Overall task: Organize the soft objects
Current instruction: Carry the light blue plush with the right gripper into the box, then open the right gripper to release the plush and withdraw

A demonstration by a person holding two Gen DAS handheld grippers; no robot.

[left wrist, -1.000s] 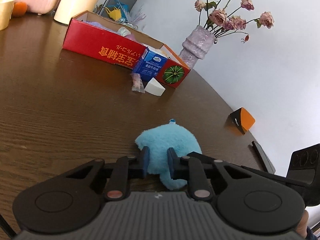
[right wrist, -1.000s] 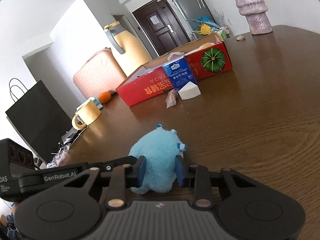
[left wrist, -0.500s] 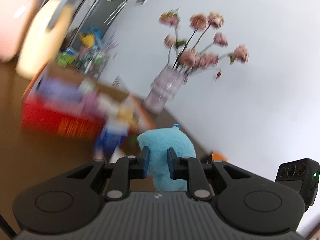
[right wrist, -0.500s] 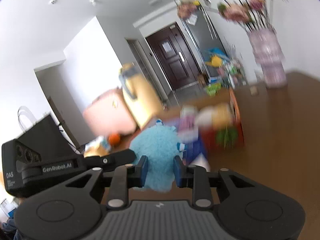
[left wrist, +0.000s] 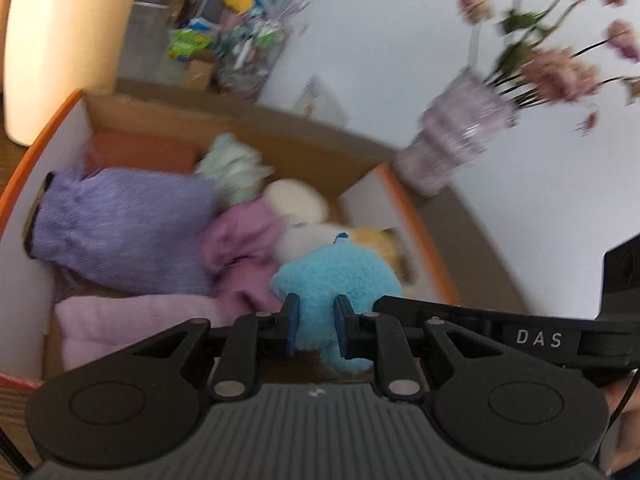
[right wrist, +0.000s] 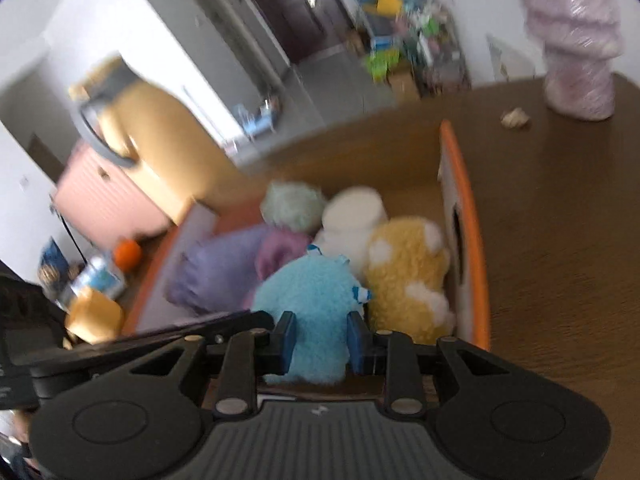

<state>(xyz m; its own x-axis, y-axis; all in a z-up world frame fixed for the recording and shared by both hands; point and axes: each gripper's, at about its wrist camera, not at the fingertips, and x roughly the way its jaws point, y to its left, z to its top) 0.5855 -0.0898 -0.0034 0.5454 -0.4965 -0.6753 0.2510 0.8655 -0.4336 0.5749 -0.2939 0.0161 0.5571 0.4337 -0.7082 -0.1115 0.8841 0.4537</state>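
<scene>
Both grippers pinch one fluffy blue plush toy (left wrist: pixel 340 280) from opposite sides and hold it in the air over the open cardboard box (left wrist: pixel 72 120). My left gripper (left wrist: pixel 314 326) is shut on it; my right gripper (right wrist: pixel 320 338) is shut on it too, the toy (right wrist: pixel 312 304) bulging between the blue pads. The box (right wrist: pixel 464 216) holds a purple cloth bundle (left wrist: pixel 120 224), pink cloth (left wrist: pixel 248 248), a pale green plush (right wrist: pixel 292 206), a white plush (right wrist: pixel 354 210) and a yellow spotted plush (right wrist: pixel 408 264).
A lilac vase (left wrist: pixel 456 148) of dried pink flowers stands on the brown table just right of the box, also in the right wrist view (right wrist: pixel 576 44). A crumpled scrap (right wrist: pixel 516 117) lies near it. A yellow suitcase (right wrist: pixel 160 140) and a pink one (right wrist: pixel 108 204) stand behind.
Both grippers lifted the blue plush off the table and carried it forward to above the open box. The view is now blurred from the motion.
</scene>
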